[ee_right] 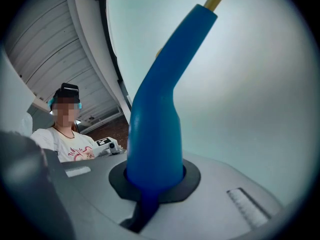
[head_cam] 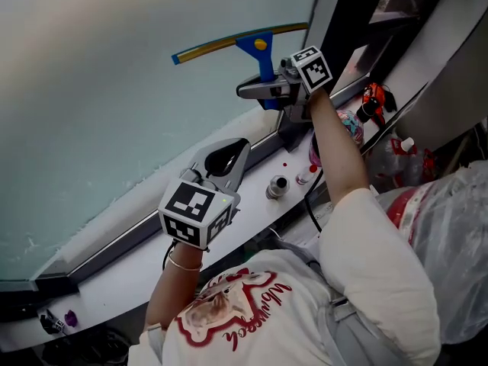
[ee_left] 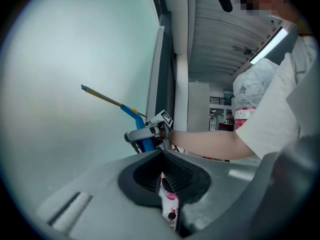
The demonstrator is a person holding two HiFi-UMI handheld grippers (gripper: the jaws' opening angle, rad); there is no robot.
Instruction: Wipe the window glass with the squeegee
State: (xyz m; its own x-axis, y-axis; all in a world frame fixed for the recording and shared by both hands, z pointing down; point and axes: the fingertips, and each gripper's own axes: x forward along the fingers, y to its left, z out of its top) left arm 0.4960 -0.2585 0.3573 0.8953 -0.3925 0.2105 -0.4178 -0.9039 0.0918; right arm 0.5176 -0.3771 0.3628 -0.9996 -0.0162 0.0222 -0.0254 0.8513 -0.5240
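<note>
White sill (head_cam: 114, 273), dark window frame (head_cam: 358, 6), slatted ceiling (ee_left: 220, 39)

Right arm (head_cam: 337, 152): raised and stretched forward, forearm bare, short white sleeve at the shoulder. Your right gripper (head_cam: 263, 91) sits high, pointing left across your view, marker cube (head_cam: 313, 67) at the wrist end. In the right gripper view its fingers (ee_right: 195, 176) are clamped on the blue squeegee handle (ee_right: 155, 124), which stands straight out from between them.

Left forearm (head_cam: 179, 280): bent up from the elbow, thin bracelet (head_cam: 183, 264) at the wrist. Your left gripper (head_cam: 229, 152) hangs lower and nearer your chest, angled up and to the right. Its fingers (ee_left: 145, 176) are closed tip to tip with nothing gripped. The two grippers are well apart.
</note>
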